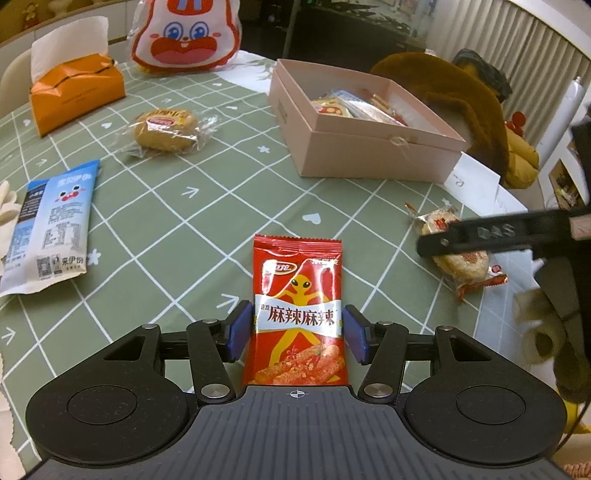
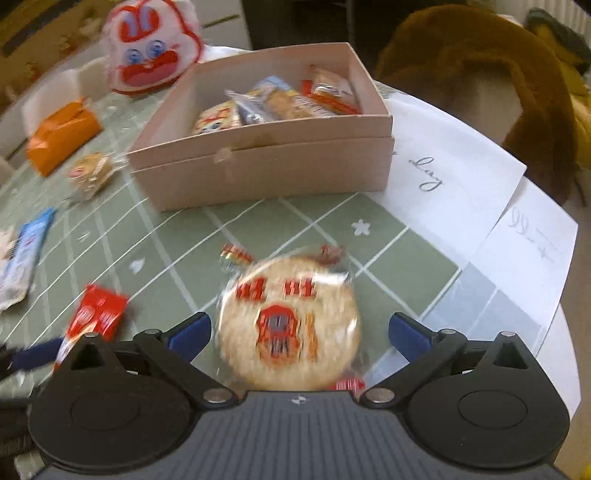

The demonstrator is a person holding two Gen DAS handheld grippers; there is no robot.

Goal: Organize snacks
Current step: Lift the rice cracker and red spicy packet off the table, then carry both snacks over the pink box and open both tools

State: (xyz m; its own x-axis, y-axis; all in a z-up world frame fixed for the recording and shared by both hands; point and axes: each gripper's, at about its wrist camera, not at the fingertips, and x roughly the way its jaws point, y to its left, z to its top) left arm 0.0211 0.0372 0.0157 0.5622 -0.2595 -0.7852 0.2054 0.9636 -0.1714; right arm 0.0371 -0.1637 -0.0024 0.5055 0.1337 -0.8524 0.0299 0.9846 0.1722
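A red spicy-snack packet (image 1: pixel 298 314) lies on the green checked tablecloth between the blue pads of my left gripper (image 1: pixel 297 328); the pads sit at its sides, touching or nearly so. A round rice cracker in clear wrap (image 2: pixel 290 325) lies between the wide-open fingers of my right gripper (image 2: pixel 299 332), which do not touch it. The cracker (image 1: pixel 458 254) and a right finger (image 1: pixel 491 232) also show in the left wrist view. The pink box (image 1: pixel 369 147) (image 2: pixel 266 162) holds several wrapped snacks. The red packet also shows in the right wrist view (image 2: pixel 98 314).
A wrapped cake (image 1: pixel 166 129), a blue-white snack bag (image 1: pixel 51 229), an orange tissue box (image 1: pixel 74 96) and a rabbit-face bag (image 1: pixel 184 33) lie on the cloth. White papers (image 2: pixel 461 173) lie right of the box. A brown fur chair (image 1: pixel 461 99) stands behind.
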